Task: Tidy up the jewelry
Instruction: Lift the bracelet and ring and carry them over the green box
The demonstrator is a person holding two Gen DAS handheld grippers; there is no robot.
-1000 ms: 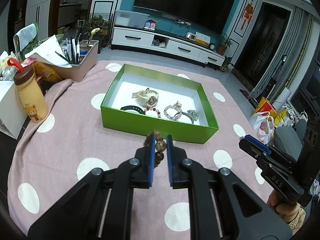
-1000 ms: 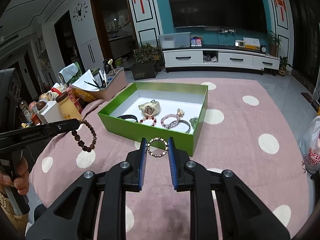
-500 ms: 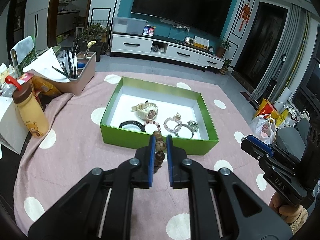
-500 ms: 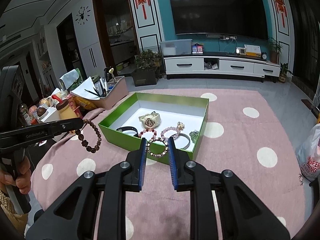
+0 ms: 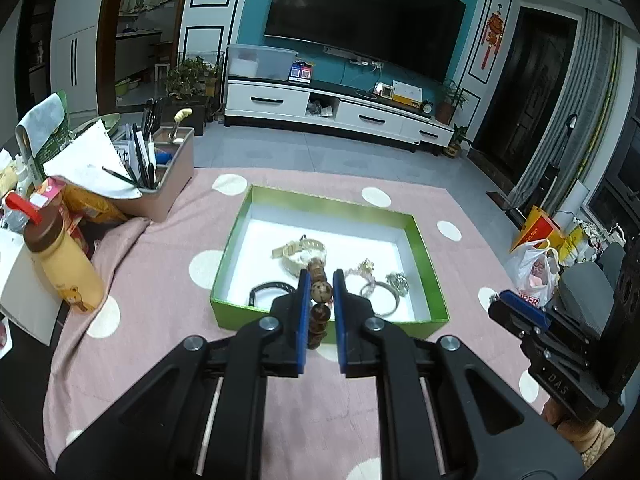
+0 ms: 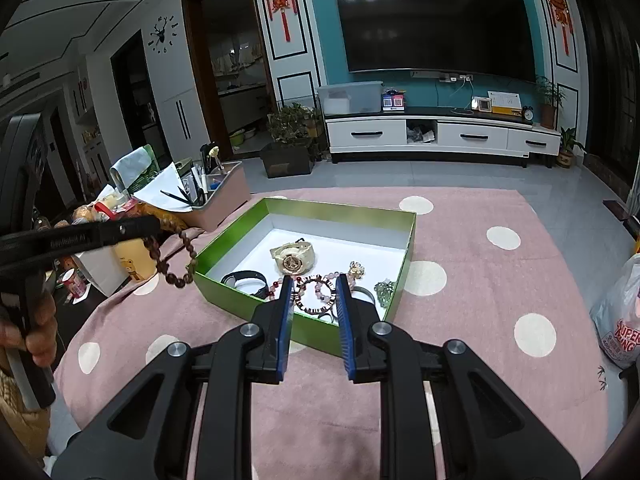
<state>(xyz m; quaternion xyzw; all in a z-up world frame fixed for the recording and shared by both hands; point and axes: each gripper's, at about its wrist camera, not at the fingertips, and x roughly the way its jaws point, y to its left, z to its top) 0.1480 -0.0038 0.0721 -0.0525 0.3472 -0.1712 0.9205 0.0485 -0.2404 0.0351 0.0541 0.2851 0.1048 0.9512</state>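
Observation:
My left gripper (image 5: 319,276) is shut on a brown wooden bead bracelet (image 5: 320,306), which hangs in the air before the near wall of the green box (image 5: 232,240); the bracelet also shows in the right wrist view (image 6: 172,268). My right gripper (image 6: 314,282) is shut on a dark ring-shaped bracelet with light studs (image 6: 314,294), held above the box's near edge (image 6: 240,300). Inside the box lie a cream watch (image 6: 292,258), a black band (image 6: 246,280), beaded bracelets (image 6: 320,286) and a green piece (image 6: 385,290).
The box sits on a pink cloth with white dots (image 5: 160,280). At the left stand a yellow bottle (image 5: 60,268), a white carton (image 5: 16,280) and a pen-filled organiser (image 5: 160,172). A plastic bag (image 5: 534,268) lies beyond the right edge.
Both grippers have risen and moved forward toward the box, each still holding its bracelet. The right one's bracelet now hangs over the box's near edge.

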